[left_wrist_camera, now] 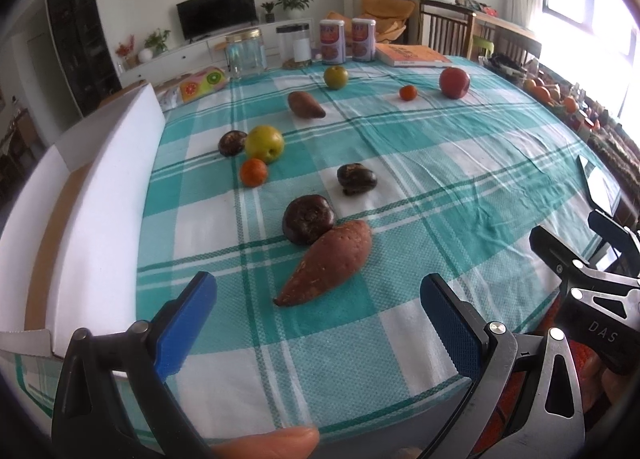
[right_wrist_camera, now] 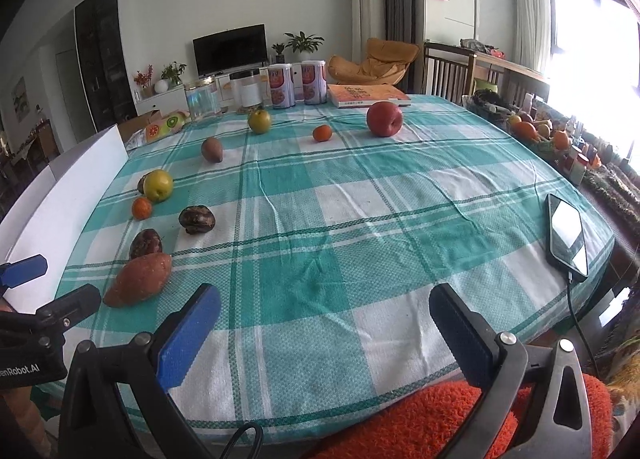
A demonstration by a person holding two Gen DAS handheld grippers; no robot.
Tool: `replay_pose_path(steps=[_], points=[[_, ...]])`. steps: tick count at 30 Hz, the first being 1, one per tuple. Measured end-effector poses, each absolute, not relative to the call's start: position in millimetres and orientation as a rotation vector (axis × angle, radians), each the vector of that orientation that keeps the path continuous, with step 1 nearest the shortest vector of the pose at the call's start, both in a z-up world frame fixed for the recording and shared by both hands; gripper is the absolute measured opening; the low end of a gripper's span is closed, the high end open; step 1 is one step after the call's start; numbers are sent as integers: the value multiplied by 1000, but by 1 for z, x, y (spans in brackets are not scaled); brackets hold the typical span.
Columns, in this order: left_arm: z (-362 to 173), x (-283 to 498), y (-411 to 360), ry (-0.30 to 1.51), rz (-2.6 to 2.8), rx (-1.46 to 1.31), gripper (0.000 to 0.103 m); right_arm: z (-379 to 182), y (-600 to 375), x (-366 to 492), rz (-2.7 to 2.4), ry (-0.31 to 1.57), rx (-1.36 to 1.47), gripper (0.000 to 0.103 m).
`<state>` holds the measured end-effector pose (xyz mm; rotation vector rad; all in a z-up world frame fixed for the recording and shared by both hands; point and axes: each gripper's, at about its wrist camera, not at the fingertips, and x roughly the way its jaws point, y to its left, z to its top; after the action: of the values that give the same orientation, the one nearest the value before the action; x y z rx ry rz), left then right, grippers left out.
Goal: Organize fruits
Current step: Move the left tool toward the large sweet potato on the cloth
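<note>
Fruits and vegetables lie spread on a teal checked tablecloth. A large sweet potato lies nearest, touching a dark round fruit. Farther are another dark fruit, a small orange, a green apple, a second sweet potato, a second green apple, a small orange and a red apple. My left gripper is open and empty, just short of the large sweet potato. My right gripper is open and empty over the table's near edge.
An open white cardboard box stands along the table's left edge. Jars, two cans and a book line the far edge. A phone with a cable lies at the right edge. A fruit bowl sits beyond it.
</note>
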<state>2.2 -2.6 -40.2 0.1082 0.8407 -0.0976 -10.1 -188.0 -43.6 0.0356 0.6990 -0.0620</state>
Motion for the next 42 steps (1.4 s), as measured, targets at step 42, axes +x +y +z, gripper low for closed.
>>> replay_pose_path(steps=[42], points=[[-83, 16, 29, 1004, -100, 51, 102, -45, -191, -12, -64, 702, 44, 103]])
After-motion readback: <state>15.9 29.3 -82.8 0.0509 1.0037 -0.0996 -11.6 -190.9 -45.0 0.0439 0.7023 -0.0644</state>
